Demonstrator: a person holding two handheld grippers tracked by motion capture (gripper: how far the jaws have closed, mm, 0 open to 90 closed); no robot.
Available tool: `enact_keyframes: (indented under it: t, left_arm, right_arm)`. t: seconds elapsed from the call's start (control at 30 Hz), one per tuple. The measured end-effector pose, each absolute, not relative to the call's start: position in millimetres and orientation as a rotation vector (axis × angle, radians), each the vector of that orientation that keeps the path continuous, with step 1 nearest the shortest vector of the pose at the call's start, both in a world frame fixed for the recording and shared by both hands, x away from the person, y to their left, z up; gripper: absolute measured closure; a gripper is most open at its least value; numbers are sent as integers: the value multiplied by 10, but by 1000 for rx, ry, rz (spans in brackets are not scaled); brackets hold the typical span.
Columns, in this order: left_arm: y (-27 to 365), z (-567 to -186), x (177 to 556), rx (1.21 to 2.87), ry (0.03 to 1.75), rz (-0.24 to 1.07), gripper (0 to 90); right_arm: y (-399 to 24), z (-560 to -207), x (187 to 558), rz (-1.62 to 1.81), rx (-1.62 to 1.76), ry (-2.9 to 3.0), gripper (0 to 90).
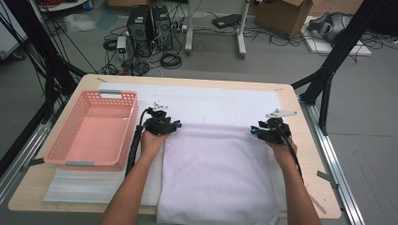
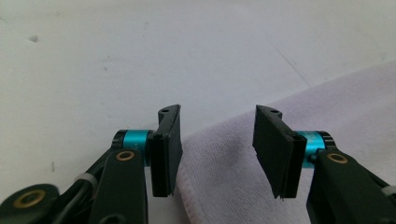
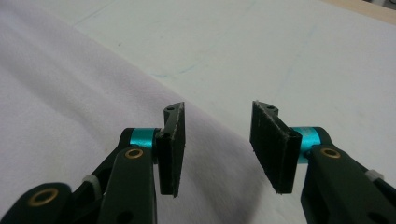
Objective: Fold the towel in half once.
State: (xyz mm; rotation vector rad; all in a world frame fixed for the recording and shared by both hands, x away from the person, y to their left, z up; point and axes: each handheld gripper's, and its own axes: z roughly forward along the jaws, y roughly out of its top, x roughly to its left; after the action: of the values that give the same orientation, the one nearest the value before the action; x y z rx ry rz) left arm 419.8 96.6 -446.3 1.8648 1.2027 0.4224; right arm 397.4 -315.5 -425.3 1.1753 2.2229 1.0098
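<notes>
At the near edge of the table, a pale lilac towel is laid flat on a white mat, its near end reaching the table's near edge and its far edge running straight across between the two grippers. Two forearms are seen coming in from below, one along each side of the towel.

The left gripper is held at the far left corner of the towel. In the left gripper view its jaws stand apart, and the hemmed towel corner lies between and below them; the pads are not pressed on the cloth, so nothing is grasped. The right gripper is held at the far right corner. In the right gripper view its jaws are likewise parted, with the towel edge passing under the gap and bare mat beyond; the cloth is released there too.

The step in hand is judged to be the seizing or re-seizing of the two far corners, as for a fold or a smoothing of the towel. For the next move, each gripper would need to be lowered so that one pad slips under the hem, then closed on the cloth at both corners evenly, so that the edge is lifted straight and not skewed.

Farther left, a pink basket stands on the mat, apart from the towel.
</notes>
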Motion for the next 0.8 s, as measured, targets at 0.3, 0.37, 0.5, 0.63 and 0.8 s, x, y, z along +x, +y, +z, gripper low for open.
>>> enact_keyframes:
  t: [0.3, 0.37, 0.5, 0.63, 0.8]
  left_arm:
    - [930, -4471, 4205, 1848, 1166, 508, 852]
    - [962, -4423, 4205, 1783, 1159, 572, 851]
    - [977, -4411, 4213, 1757, 1192, 654, 608]
    - [1091, -4431, 4219, 1777, 1231, 547, 505]
    - [1119, -4482, 4224, 1801, 1254, 416, 477]
  right_arm:
    - [-2966, -4417, 4200, 930, 1115, 2275, 875]
    - [-2944, -4389, 4214, 973, 1135, 2178, 877]
    - [-2888, -4420, 4244, 901, 1147, 2097, 745]
    - [-3063, -4339, 4216, 1003, 1251, 2027, 625]
    - [-3259, -4249, 4175, 981, 1304, 2051, 572]
